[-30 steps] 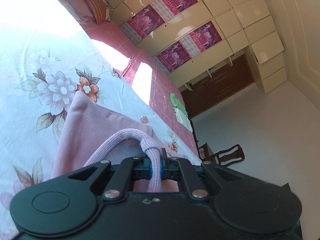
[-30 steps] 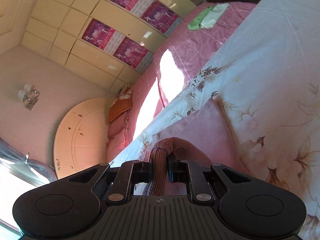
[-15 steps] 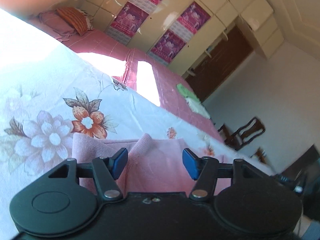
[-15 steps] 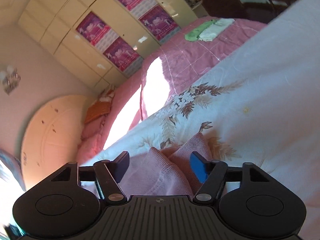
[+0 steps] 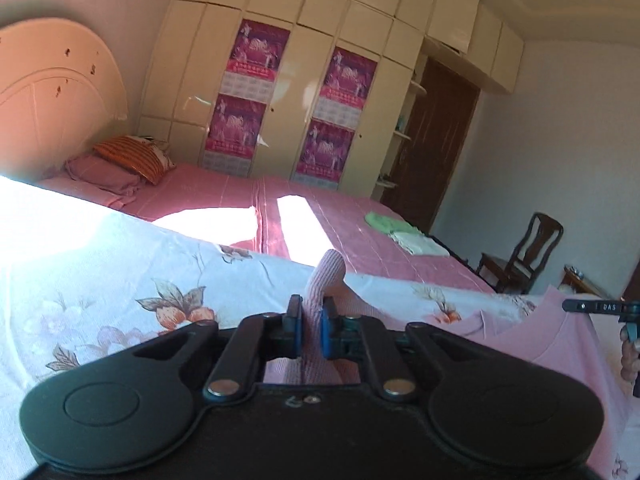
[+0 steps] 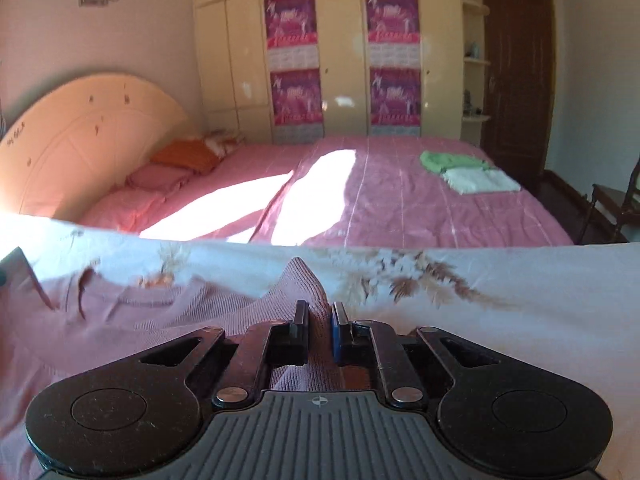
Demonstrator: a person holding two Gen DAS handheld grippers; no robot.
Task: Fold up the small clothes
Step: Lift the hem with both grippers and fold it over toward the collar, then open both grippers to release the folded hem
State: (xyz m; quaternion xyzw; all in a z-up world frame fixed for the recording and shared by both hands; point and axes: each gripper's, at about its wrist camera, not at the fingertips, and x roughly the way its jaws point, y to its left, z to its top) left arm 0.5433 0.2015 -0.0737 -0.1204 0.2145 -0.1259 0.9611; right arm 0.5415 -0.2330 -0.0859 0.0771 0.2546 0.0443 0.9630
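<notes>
A: Grip first. Is either tool holding anything?

B: Both. The left tool (image 5: 310, 326) is clamped on a ribbed fold of the pink knit garment (image 5: 552, 344), and the right tool (image 6: 319, 330) pinches another peak of it (image 6: 192, 312).

A: Where does the garment lie?

B: Spread on the floral sheet (image 5: 100, 264), near the bed's close edge. The pink bedspread (image 6: 400, 200) runs beyond, towards 12 o'clock.

A: Which step, you reckon?

B: Start of a fold, I'd judge: two edge points seized. The next move calls for lifting both together and carrying them across evenly, keeping the cloth taut.

A: Its long axis?

B: Roughly 9 to 3 o'clock between the tools. Which end is the neck I can't tell.
</notes>
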